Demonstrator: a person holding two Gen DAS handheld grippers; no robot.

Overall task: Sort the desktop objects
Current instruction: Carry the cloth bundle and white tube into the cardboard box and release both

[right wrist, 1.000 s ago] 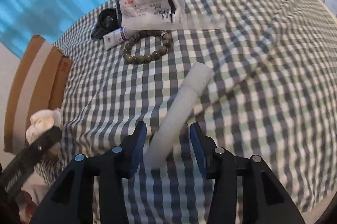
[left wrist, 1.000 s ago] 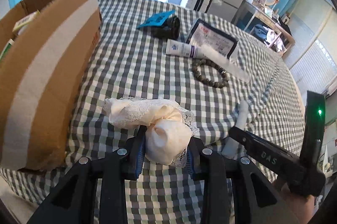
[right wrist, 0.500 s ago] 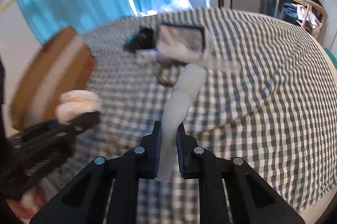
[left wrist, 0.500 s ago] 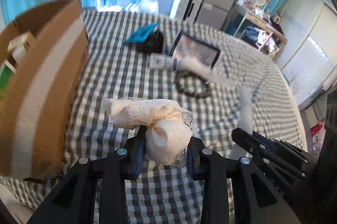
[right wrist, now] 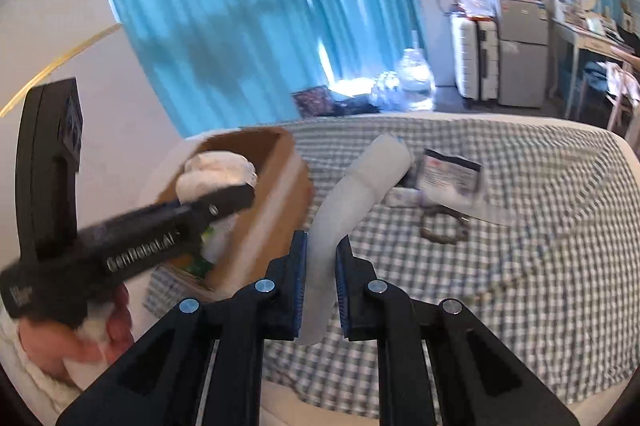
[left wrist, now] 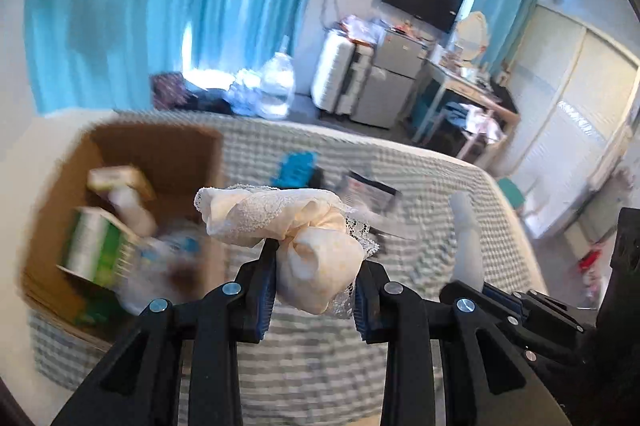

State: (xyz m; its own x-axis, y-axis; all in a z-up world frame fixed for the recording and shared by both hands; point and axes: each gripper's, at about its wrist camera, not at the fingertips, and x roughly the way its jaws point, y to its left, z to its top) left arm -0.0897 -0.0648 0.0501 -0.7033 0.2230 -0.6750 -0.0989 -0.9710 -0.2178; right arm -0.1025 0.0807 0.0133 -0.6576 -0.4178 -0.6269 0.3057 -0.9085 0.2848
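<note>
Lace-trimmed cloth bundle (left wrist: 316,250) sits clamped in my left gripper (left wrist: 314,290) above the cardboard box (left wrist: 168,150), ready to drop; my right gripper (right wrist: 321,290) pinches the white tube (right wrist: 352,198) over the checked surface (right wrist: 520,266).

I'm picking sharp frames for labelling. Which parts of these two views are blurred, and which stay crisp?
Left wrist view: the cream lace cloth bundle in the left gripper is crisp; the brown cardboard box and checked tablecloth smear. Right wrist view: the right gripper is sharp on the white foam tube; the tabletop is blurred, the blue curtain softer.
</note>
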